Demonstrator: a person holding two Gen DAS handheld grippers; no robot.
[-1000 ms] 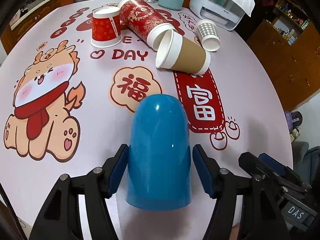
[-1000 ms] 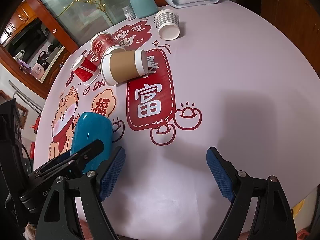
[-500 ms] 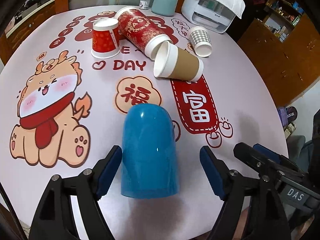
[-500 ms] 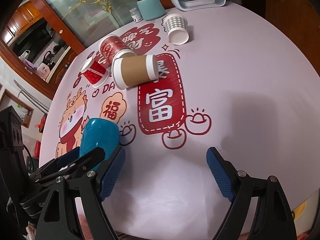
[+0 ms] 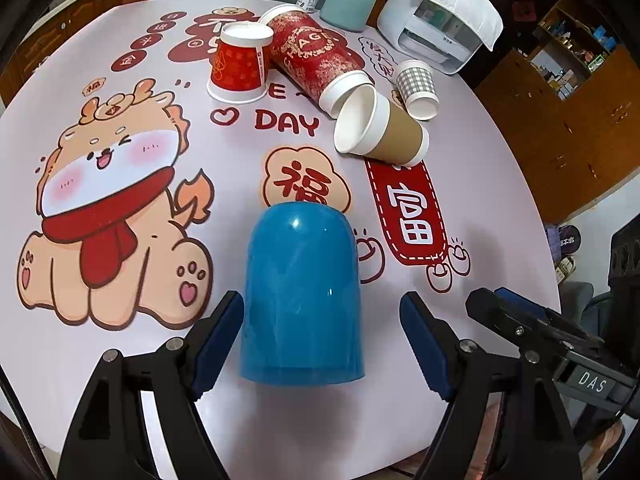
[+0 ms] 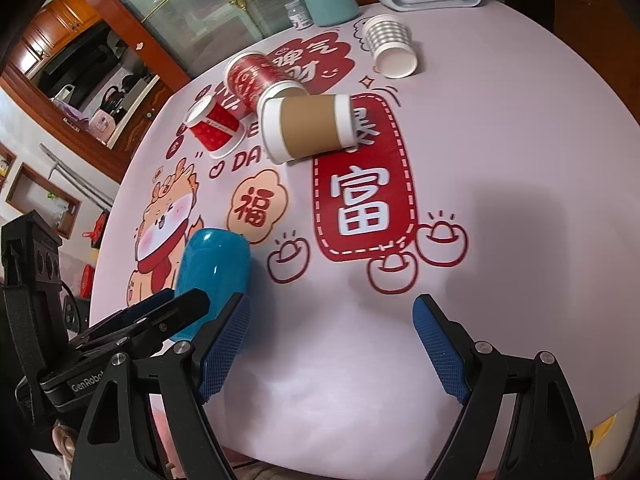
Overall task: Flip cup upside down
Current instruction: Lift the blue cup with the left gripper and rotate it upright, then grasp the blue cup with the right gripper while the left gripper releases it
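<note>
Blue cup (image 5: 301,296) stands upside down, rim on the table (image 5: 480,184), between the left gripper's (image 5: 322,340) spread jaws, neither pad touching it. The right gripper (image 6: 330,346) gapes wide over bare tablecloth, holding nothing, the blue cup at its ten o'clock. Farther off, at twelve to one o'clock of the left gripper, a brown cup (image 5: 382,132) and a tall red cup (image 5: 316,62) lie tipped over; a small red cup (image 5: 240,64) stands inverted beside them.

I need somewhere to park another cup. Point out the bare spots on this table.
Free: the plain stretch right of the red banner, running to the table edge, and the near strip in front of the right claw. Crowded: the far middle, where the brown cup, red cups and checked cup cluster.
</note>
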